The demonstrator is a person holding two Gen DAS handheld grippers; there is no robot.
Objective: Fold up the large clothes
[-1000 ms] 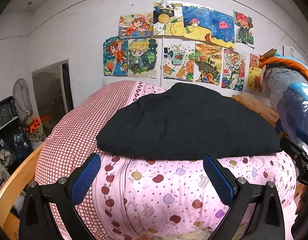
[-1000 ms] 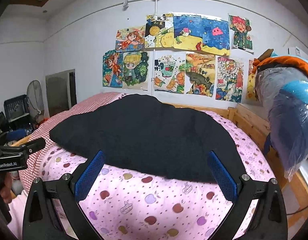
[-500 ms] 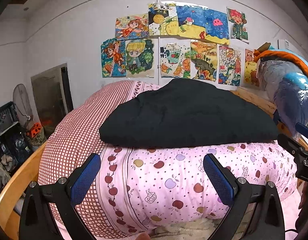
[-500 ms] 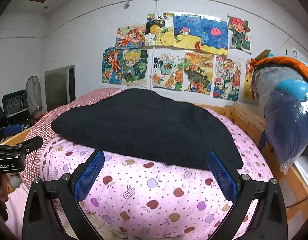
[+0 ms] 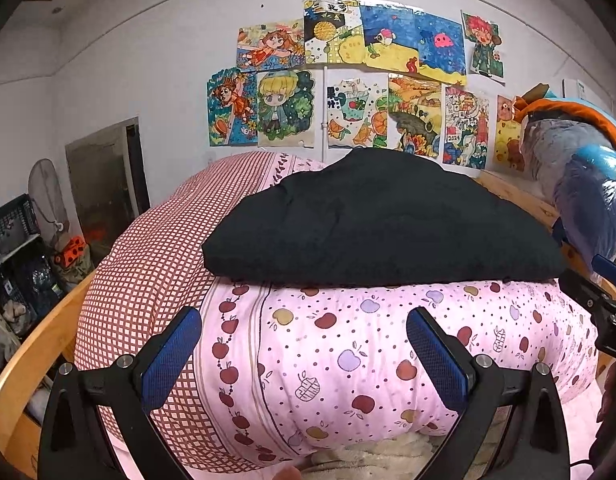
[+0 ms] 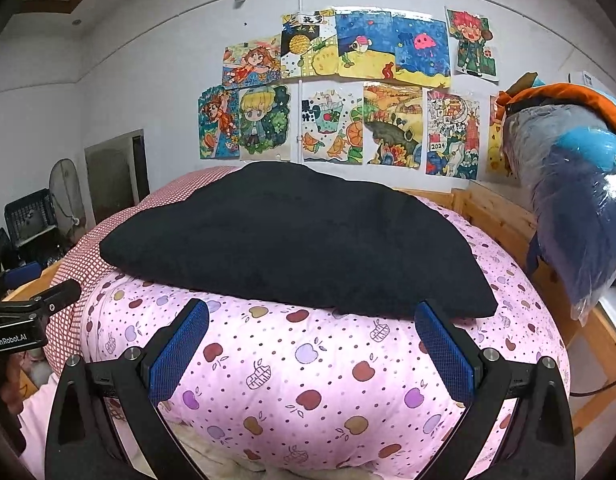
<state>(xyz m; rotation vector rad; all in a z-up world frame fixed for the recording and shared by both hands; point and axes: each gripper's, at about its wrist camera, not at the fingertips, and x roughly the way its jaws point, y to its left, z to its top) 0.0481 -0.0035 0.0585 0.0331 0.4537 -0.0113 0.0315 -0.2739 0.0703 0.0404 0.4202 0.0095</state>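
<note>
A folded black garment [image 5: 372,220] lies flat on top of a pink apple-print quilt [image 5: 348,352] on the bed. In the right wrist view the same black garment [image 6: 291,240] spreads across the quilt [image 6: 308,368]. My left gripper [image 5: 303,344] is open, below and in front of the garment's near edge, with nothing between its blue pads. My right gripper [image 6: 312,340] is open too, its right pad close under the garment's near right corner. Neither touches the cloth. The other gripper shows at each view's edge: right gripper [image 5: 604,300], left gripper [image 6: 31,312].
A red-checked quilt [image 5: 147,260] lies left of the pink one. Wooden bed rails [image 6: 504,216] run along the right and the near left. A plastic-wrapped blue and orange bundle [image 6: 576,184] hangs at right. Drawings [image 6: 340,92] cover the back wall. Crates and a fan [image 5: 27,232] stand left.
Both grippers have drawn back and lowered from the garment; more of the pink quilt's front shows now. The garment lies still. Both grippers stay open.
</note>
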